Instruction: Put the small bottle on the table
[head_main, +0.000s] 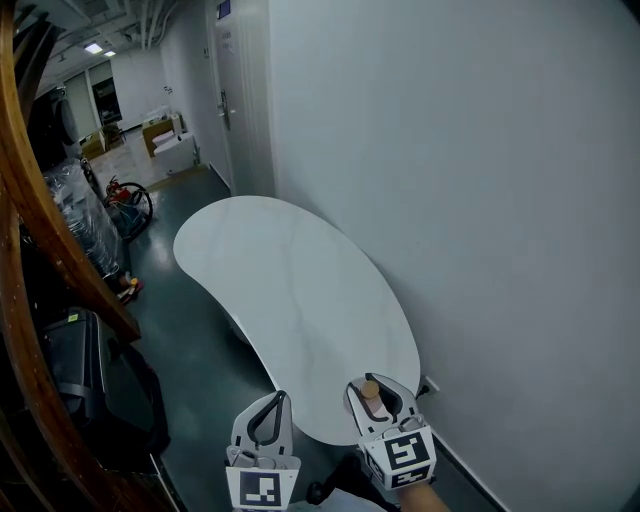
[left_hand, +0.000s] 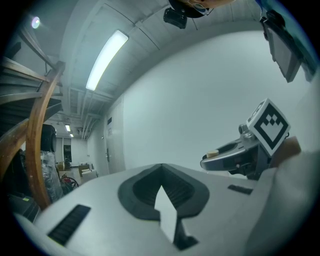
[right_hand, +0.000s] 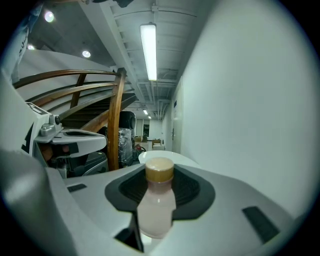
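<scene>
The right tool (head_main: 380, 383) is clamped on the small bottle (right_hand: 156, 210). The bottle stands upright between the two jaws, and its tan cap (right_hand: 159, 169) rises above them. Just beside it, the left tool (head_main: 283, 398) has its jaws together and nothing is between them. In the head view the held bottle shows over the near end of the white bench (head_main: 290, 290). The bench runs away along the pale wall (head_main: 480, 200).
</scene>
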